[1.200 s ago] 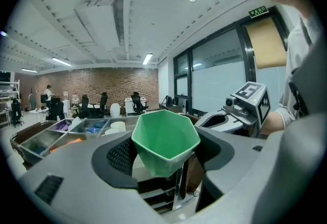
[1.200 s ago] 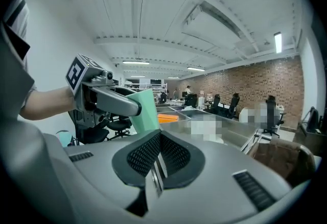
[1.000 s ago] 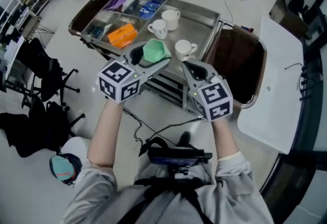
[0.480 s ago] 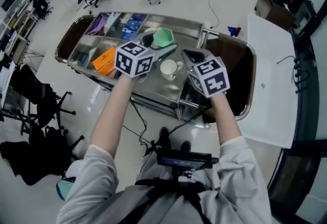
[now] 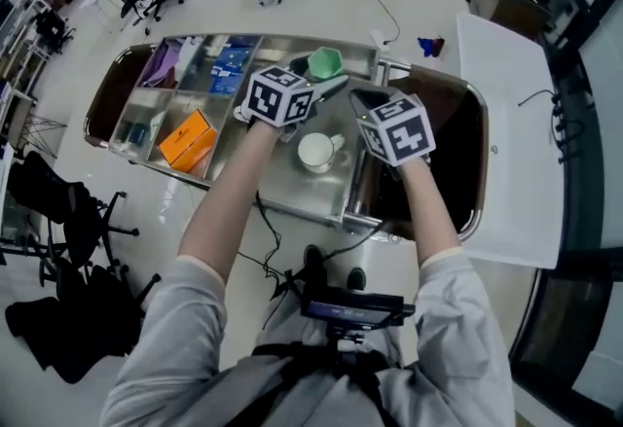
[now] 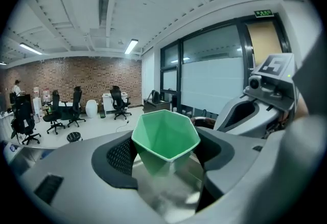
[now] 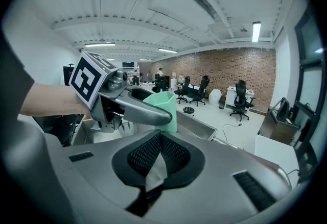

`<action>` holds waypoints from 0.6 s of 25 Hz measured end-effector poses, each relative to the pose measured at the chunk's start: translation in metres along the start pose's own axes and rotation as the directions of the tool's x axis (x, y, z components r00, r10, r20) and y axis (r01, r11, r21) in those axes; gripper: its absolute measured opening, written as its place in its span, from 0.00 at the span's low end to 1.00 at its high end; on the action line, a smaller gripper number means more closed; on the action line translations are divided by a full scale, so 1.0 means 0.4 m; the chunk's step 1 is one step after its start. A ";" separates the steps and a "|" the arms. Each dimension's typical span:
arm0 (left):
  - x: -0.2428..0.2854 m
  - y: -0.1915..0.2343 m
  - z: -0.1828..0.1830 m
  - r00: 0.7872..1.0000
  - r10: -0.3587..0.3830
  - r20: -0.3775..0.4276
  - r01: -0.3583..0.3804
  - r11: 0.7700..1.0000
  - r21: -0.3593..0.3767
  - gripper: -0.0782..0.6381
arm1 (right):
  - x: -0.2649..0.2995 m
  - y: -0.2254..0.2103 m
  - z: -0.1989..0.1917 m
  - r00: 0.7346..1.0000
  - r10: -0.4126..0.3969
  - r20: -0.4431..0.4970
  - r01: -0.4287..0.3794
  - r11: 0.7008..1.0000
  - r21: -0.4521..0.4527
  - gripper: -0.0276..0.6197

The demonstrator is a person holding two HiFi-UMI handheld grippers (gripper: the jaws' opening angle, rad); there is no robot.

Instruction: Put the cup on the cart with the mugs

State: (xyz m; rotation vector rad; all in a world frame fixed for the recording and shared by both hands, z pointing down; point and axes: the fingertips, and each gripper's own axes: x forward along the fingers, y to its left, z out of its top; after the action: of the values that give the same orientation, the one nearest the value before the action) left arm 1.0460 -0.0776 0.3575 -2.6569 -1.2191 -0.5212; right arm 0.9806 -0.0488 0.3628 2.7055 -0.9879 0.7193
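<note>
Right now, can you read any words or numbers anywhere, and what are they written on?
No text here can be read.
Green sign in the left gripper view: too small to read.
Orange box on the cart: print too blurred.
Blue packets on the cart: print too blurred.
Marker cubes: only black-and-white squares, no words.
Green cup: no writing shows.
</note>
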 end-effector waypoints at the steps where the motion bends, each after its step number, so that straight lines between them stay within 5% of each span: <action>1: 0.020 0.012 -0.006 1.000 0.001 -0.002 -0.001 1.000 -0.003 0.58 | 0.008 -0.011 -0.005 1.000 -0.008 -0.008 0.008 1.000 0.003 0.05; 15: 0.186 0.090 -0.143 0.998 0.012 -0.066 -0.015 0.999 -0.041 0.58 | 0.045 -0.065 -0.013 0.999 -0.044 -0.020 0.045 0.998 0.050 0.05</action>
State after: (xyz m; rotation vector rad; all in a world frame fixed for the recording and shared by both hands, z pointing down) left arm 1.1045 -0.0659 0.4385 -2.6569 -1.1832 -0.6332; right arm 1.0072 -0.0374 0.3763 2.7483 -0.9148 0.7705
